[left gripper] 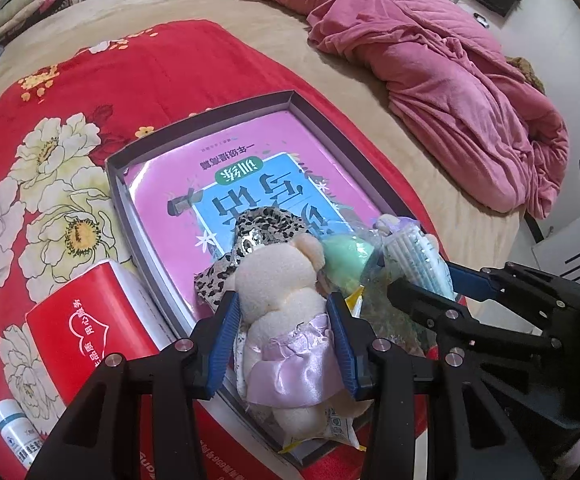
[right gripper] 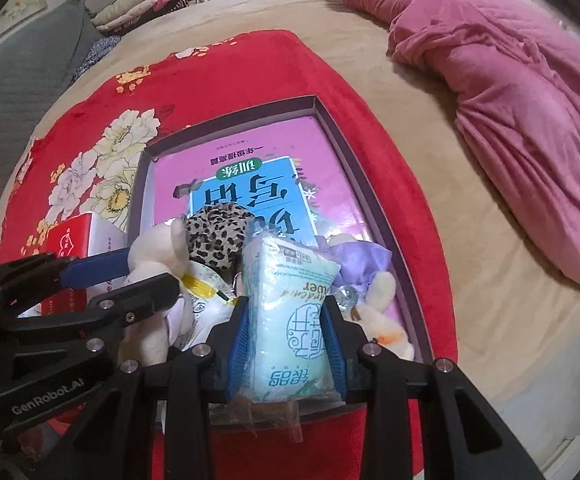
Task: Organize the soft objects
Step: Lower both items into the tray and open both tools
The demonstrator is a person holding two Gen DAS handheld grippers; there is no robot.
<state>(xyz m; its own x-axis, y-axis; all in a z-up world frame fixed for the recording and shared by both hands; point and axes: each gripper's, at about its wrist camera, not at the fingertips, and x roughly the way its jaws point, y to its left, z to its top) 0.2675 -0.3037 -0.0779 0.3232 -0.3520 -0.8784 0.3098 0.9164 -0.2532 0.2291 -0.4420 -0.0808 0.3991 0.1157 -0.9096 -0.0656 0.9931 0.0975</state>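
While a cream plush bear (left gripper: 286, 300) in a lilac satin skirt is clamped between the blue pads of the left gripper (left gripper: 284, 308), a pale green tissue pack (right gripper: 290, 312) is squeezed in the right gripper (right gripper: 286, 312). Both are held over the near end of a shallow box (left gripper: 198, 120), where a pink book (left gripper: 250, 160) and a leopard-print cloth (right gripper: 218, 236) are seen, on a red floral blanket (left gripper: 90, 92).
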